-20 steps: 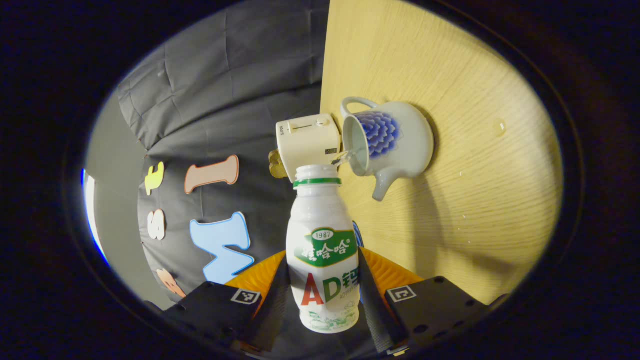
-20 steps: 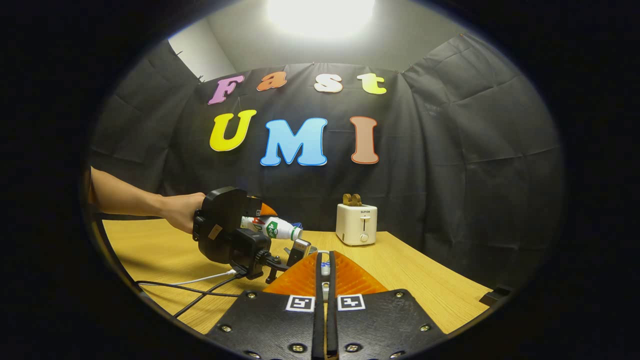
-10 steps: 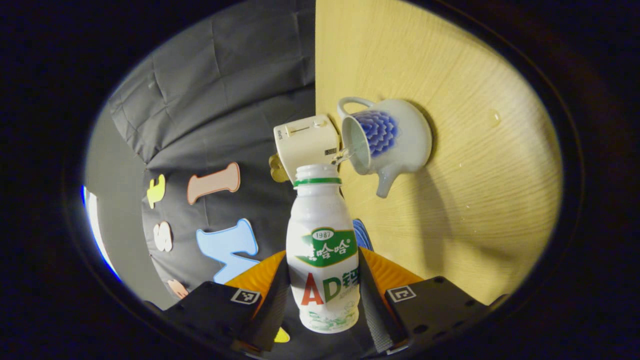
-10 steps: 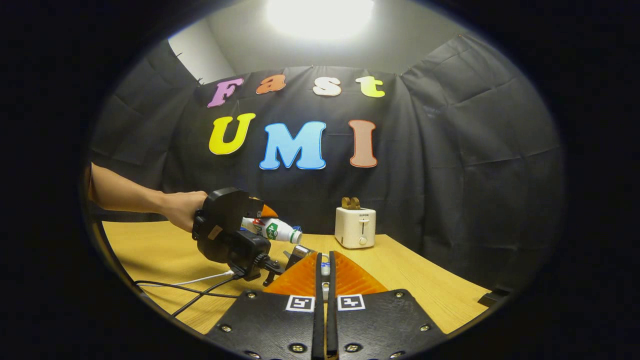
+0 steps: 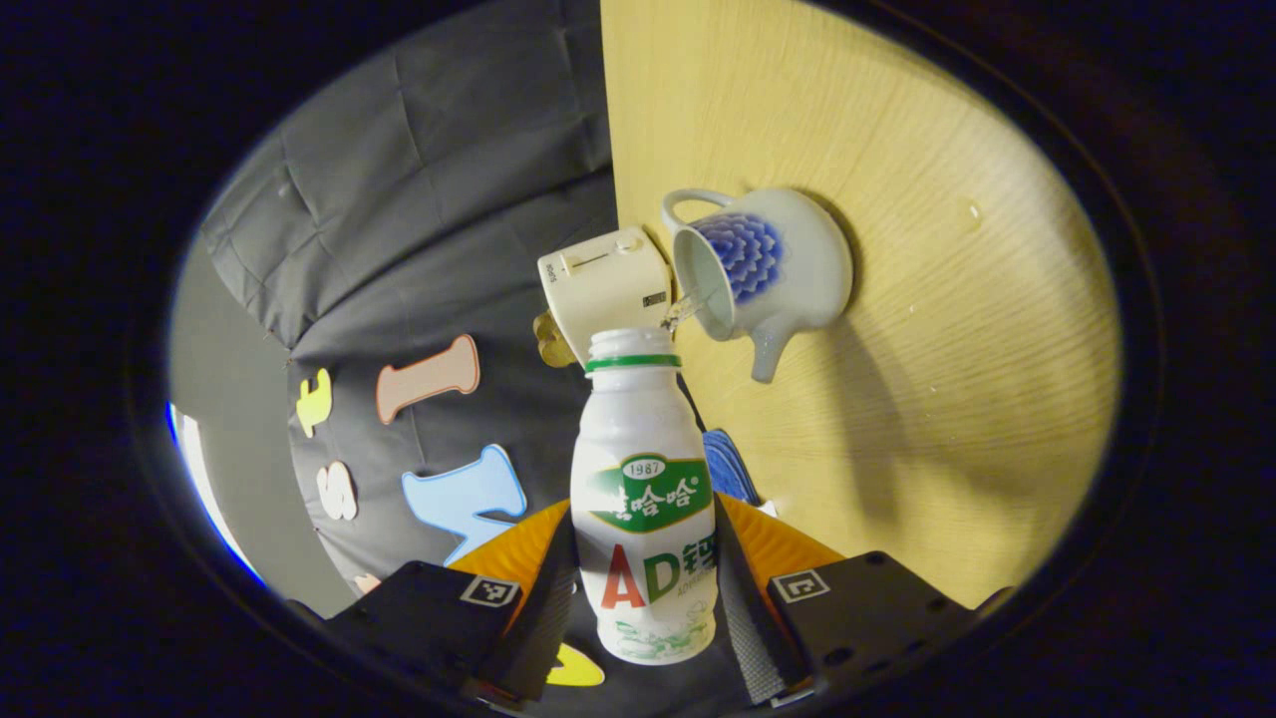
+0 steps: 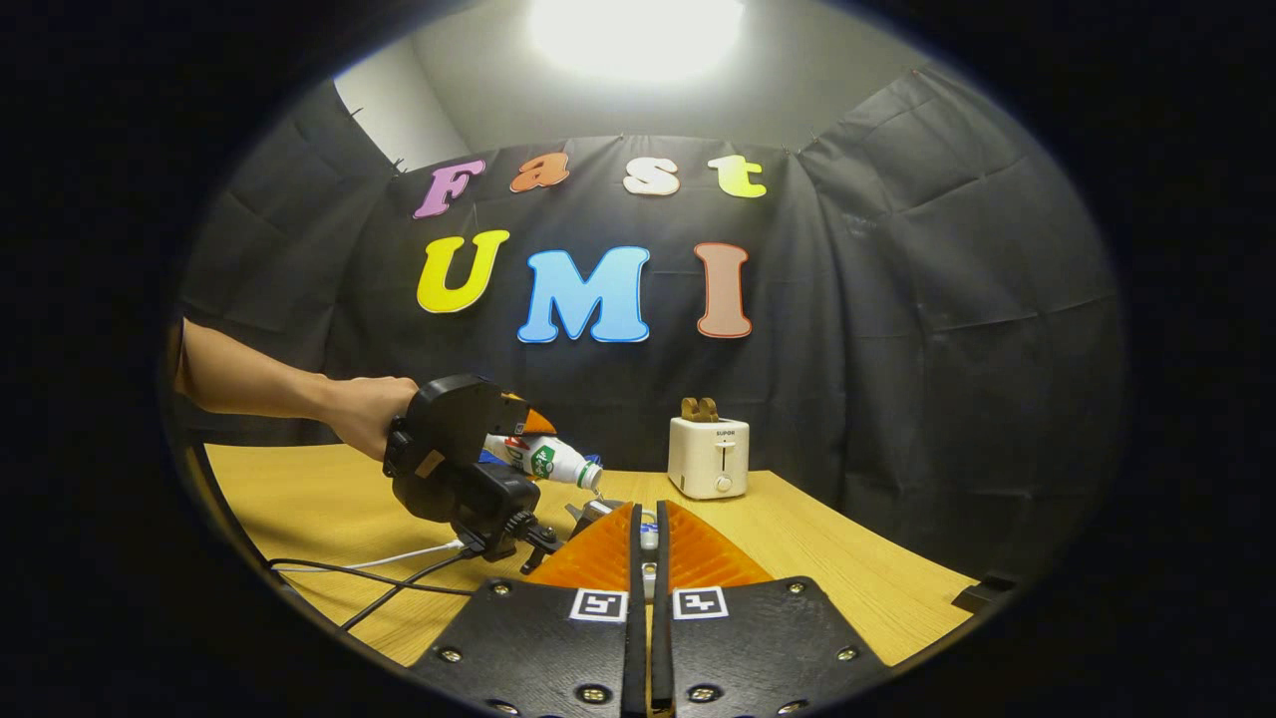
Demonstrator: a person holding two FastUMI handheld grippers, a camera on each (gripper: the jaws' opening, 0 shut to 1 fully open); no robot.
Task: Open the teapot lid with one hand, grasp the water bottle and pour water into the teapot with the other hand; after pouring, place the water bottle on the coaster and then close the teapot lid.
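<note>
Forearm [image 6: 249, 384] was seen extended from 9 o'clock in the right gripper view, its hand [image 6: 364, 414] wrapped on the left gripper [image 6: 518, 439], whose fingers were clamped on one tilted water bottle [image 5: 643, 499]. Compared with a second before, the bottle mouth was dipped lower, and a thin stream was passed into the single lidless teapot [image 5: 763, 269] at 1 o'clock. One toaster [image 5: 603, 284] was placed beside it. The right gripper [image 6: 643, 543] was pinched on a small item, presumably the lid.
</note>
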